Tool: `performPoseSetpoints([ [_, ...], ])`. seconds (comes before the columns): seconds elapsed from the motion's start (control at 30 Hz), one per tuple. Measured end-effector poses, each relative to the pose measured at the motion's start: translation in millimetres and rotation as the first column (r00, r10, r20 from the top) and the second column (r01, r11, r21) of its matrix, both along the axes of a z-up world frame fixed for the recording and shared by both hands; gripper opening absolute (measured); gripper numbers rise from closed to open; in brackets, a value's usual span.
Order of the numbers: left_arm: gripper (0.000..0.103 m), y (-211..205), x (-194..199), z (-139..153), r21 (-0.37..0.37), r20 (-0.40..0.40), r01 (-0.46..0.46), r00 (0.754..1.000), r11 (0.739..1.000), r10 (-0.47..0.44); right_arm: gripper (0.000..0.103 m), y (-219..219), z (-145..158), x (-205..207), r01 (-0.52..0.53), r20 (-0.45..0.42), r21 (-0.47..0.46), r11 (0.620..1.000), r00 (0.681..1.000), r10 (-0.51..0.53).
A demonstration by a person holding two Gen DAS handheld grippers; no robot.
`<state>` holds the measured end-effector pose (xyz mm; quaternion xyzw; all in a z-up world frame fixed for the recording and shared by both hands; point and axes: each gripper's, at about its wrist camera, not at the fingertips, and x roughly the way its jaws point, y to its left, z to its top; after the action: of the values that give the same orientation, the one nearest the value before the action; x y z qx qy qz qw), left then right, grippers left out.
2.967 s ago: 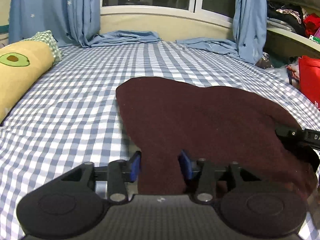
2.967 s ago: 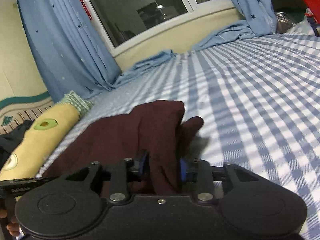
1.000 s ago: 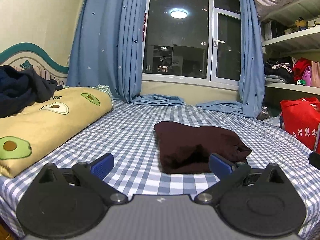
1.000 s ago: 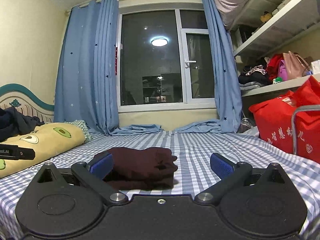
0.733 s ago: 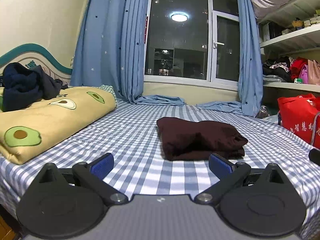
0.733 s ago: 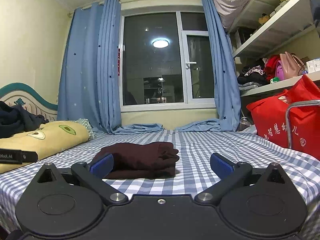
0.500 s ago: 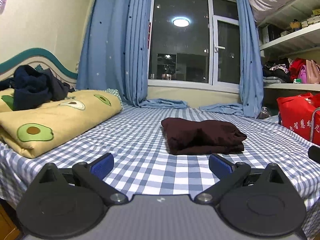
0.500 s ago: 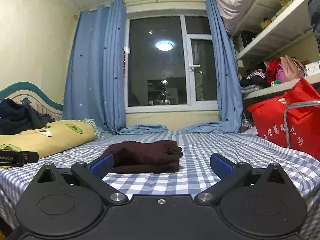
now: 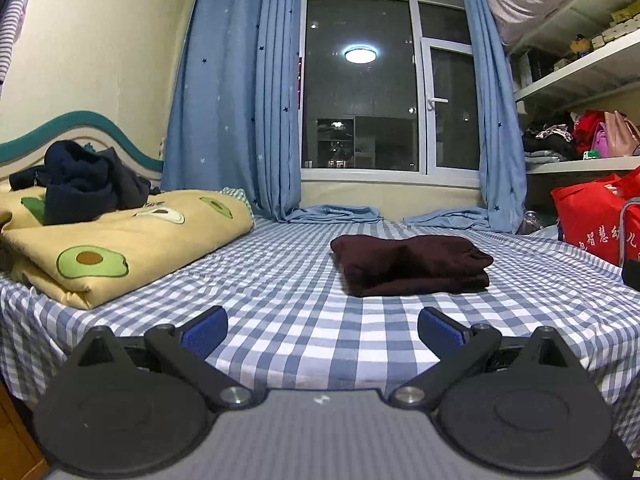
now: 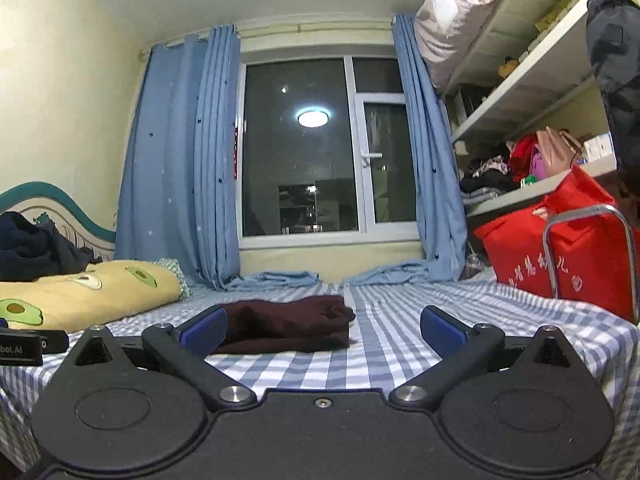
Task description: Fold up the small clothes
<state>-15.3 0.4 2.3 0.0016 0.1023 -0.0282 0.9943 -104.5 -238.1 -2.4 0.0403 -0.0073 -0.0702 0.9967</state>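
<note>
A dark maroon garment (image 9: 412, 265) lies folded into a compact bundle on the blue-and-white checked bed (image 9: 288, 320). In the right wrist view the same garment (image 10: 286, 322) sits just beyond the blue finger pads. My left gripper (image 9: 322, 326) is open, held low near the bed's front edge, well short of the bundle, with nothing between its fingers. My right gripper (image 10: 323, 326) is open too and holds nothing. The left gripper's body (image 10: 24, 346) shows at the left edge of the right wrist view.
A yellow avocado-print quilt (image 9: 132, 244) lies at the left with dark clothes (image 9: 80, 180) piled on it. A red bag (image 10: 560, 252) stands at the right beside shelves (image 10: 532, 80). Blue curtains (image 9: 236, 92) frame the window behind the bed.
Both grippers let go of the maroon garment, opened, and drew back and down to the bed's front edge. The garment now rests folded on the bed.
</note>
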Motion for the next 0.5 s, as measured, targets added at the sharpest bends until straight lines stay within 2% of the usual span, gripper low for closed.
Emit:
performPoseSetpoints([
  [0.5, 0.103, 4.9, 2.0, -4.0, -0.002, -0.008, -0.008, 1.000, 1.000, 0.008, 0.102, 1.7, -4.8, 0.3, -0.010, -0.020, 0.004, 1.000, 1.000, 0.010],
])
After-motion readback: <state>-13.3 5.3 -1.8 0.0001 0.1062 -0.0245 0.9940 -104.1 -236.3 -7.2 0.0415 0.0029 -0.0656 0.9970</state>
